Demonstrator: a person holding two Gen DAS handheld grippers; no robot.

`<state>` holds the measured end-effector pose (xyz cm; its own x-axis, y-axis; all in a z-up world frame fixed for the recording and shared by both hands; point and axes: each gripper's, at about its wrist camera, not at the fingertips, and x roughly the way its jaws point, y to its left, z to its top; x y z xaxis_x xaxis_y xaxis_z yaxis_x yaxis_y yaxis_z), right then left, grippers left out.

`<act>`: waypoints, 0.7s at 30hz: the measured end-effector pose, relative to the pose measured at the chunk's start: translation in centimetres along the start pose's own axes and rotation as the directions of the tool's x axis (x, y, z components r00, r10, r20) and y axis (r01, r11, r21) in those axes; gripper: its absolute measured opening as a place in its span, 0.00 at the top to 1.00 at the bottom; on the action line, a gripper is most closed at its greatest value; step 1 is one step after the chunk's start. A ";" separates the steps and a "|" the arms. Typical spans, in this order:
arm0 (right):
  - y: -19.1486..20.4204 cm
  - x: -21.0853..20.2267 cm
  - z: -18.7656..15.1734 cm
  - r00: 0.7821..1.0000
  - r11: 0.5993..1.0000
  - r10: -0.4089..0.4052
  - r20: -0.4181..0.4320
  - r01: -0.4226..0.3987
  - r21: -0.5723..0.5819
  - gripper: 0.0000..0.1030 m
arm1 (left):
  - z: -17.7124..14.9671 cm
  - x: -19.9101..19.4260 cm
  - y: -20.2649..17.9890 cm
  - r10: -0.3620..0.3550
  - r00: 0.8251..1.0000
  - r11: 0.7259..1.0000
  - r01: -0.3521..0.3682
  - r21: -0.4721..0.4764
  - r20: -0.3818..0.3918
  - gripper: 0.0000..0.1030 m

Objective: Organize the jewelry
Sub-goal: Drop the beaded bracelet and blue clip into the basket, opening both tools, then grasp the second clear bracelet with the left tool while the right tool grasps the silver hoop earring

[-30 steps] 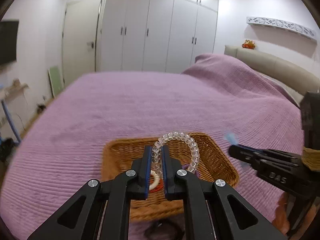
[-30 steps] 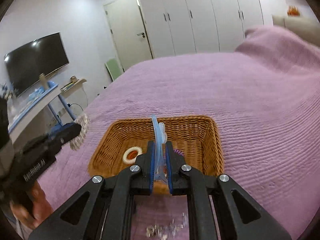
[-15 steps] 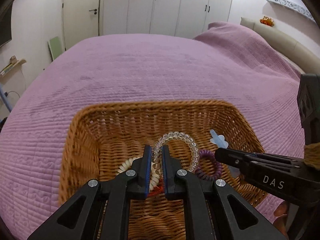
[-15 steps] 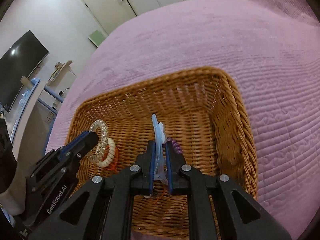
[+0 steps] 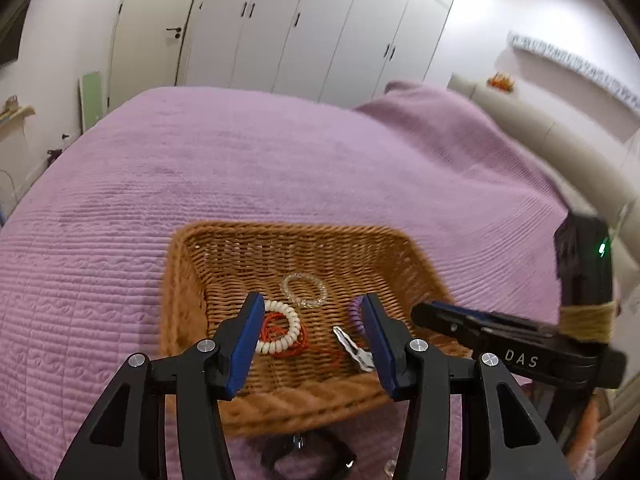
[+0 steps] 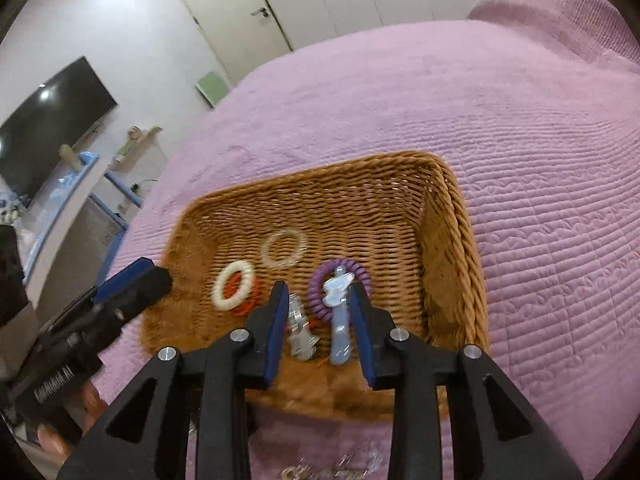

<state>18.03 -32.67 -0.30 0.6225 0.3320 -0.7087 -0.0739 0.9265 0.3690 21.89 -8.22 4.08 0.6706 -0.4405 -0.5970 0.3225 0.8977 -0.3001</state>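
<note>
Bracelet (image 5: 303, 289) in basket (image 5: 188, 264), beyond left claw (image 5: 311, 340)

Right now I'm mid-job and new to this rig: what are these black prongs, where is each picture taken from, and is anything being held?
There is no robot arm. A person carries a two-finger gripper in each hand, and a fisheye camera on each looks forward along its fingers. One picture looks out from the left gripper, the other from the right gripper; each also catches the other gripper at its edge. Both stand open and hold nothing.

Below them a wicker basket sits on a purple bedspread. In it lie a clear bead bracelet, a white coil ring over red cord, a purple coil ring, a pale blue clip and a silver clip.
</note>
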 end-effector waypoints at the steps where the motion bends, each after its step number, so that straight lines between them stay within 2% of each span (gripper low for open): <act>1: 0.3 -0.7 -0.5 1.000 1.000 0.013 0.012 -0.013 -0.009 0.67 | -0.2 -1.1 0.2 -0.013 1.000 1.000 0.013 -0.002 0.016 0.50; 6: 2.4 -4.1 -2.5 0.997 0.996 0.035 0.070 -0.030 -0.079 0.67 | -1.2 -5.2 1.0 -0.037 0.998 0.999 0.037 -0.007 0.053 0.50; 12: 5.1 -6.4 -4.1 0.994 0.989 0.074 0.080 -0.063 -0.133 0.67 | -3.9 -9.0 1.7 -0.047 0.997 0.999 0.047 0.009 0.066 0.49; 18: 6.3 -7.9 -7.6 0.993 0.982 0.098 0.059 -0.087 -0.169 0.66 | -6.9 -10.5 2.4 -0.042 0.999 0.998 0.040 0.056 0.024 0.49; 21: 6.8 -7.5 -9.9 0.993 0.979 0.117 0.018 -0.113 -0.170 0.66 | -8.5 -9.7 3.5 -0.057 0.998 0.998 0.058 0.030 -0.039 0.49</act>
<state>5.15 -27.06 1.57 0.6234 0.4352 -0.6496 -0.2752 0.8997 0.3388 10.84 -0.92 2.47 0.6242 -0.4912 -0.6075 0.3808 0.8703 -0.3124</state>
